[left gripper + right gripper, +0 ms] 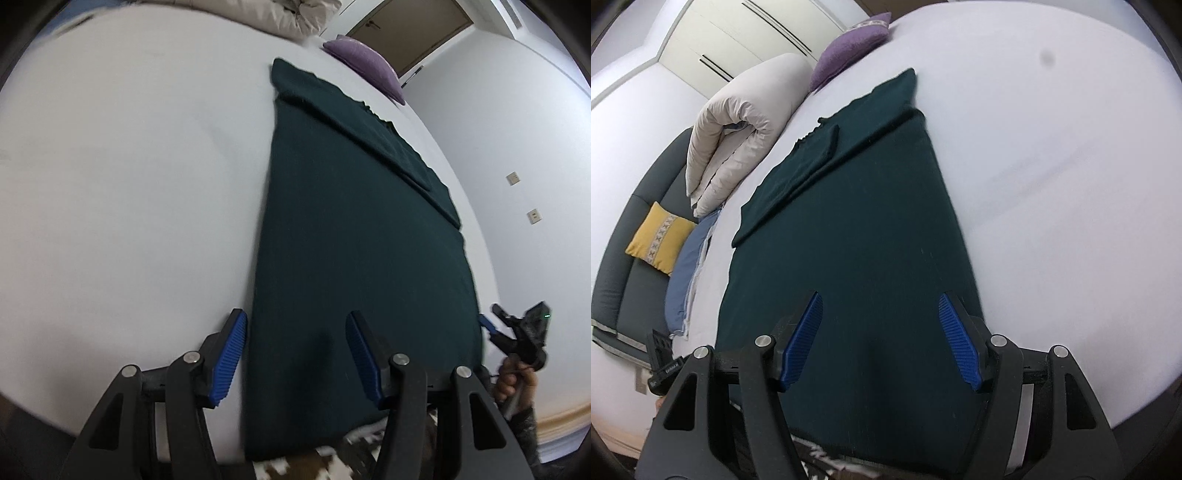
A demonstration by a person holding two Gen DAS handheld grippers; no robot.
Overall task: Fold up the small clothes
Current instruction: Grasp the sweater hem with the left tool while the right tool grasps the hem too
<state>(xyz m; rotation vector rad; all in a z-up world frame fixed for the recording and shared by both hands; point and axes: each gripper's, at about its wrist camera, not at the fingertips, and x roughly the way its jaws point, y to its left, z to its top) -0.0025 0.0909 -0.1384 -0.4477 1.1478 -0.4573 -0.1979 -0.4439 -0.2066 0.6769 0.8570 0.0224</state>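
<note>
A dark green garment [354, 258] lies flat on the white bed [129, 184], its sleeves folded in over the far end. My left gripper [299, 354] hovers open over the garment's near left part, its left pad [231, 360] right at the cloth's left edge. Nothing is pinched between its pads. In the right wrist view the same garment [857, 229] spreads out below my right gripper [882, 339], which is open above the near right part with no cloth caught. The right gripper [493, 317] also shows at the garment's right edge, held by a hand [511, 380].
A purple cushion [849, 48] lies past the garment's far end. A rolled cream duvet [738, 125], a blue pillow [687, 269] and a yellow cushion [659, 238] on a dark grey bench [617, 280] sit to one side. A white wall with sockets [513, 179] runs past the other side.
</note>
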